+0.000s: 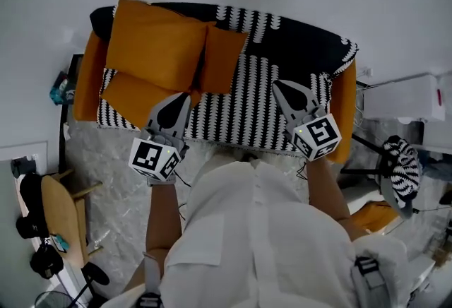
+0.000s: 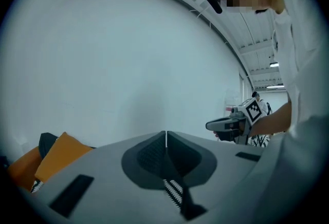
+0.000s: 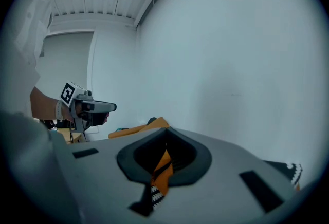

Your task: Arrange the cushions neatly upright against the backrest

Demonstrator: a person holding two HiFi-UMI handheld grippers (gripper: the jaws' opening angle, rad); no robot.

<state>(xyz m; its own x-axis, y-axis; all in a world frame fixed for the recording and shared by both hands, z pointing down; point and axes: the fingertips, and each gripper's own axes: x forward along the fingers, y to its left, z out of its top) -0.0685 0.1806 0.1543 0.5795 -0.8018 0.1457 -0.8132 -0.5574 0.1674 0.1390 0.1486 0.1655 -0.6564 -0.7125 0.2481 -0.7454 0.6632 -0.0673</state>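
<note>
1. The left claw (image 1: pixel 182 102) has its jaws pressed together on nothing. It is held over the left half of the orange sofa (image 1: pixel 85 80). Its tip lies by the near corner of the flat cushion (image 1: pixel 134 96), and whether they touch cannot be told.
2. The right claw (image 1: pixel 282 86) is likewise closed and empty. It is over the right half of the seat, where the black-and-white throw (image 1: pixel 261 98) is bare.
3. All three orange cushions crowd the sofa's left end. The large cushion (image 1: pixel 155 42) leans in the back-left corner against the backrest (image 1: pixel 304 42). The smaller cushion (image 1: pixel 222 59) sits tilted just beside it. The flat cushion lies on the seat near the front-left edge.
4. The arranging looks barely begun. The flat cushion needs standing up, the tilted one needs straightening, and the row probably needs spreading along the backrest.
5. The person's torso covers the middle of the seat's front edge. From above, how upright the two back cushions stand is hard to judge. Each gripper view shows mostly bare wall, the other claw and only slivers of cushion and throw.
</note>
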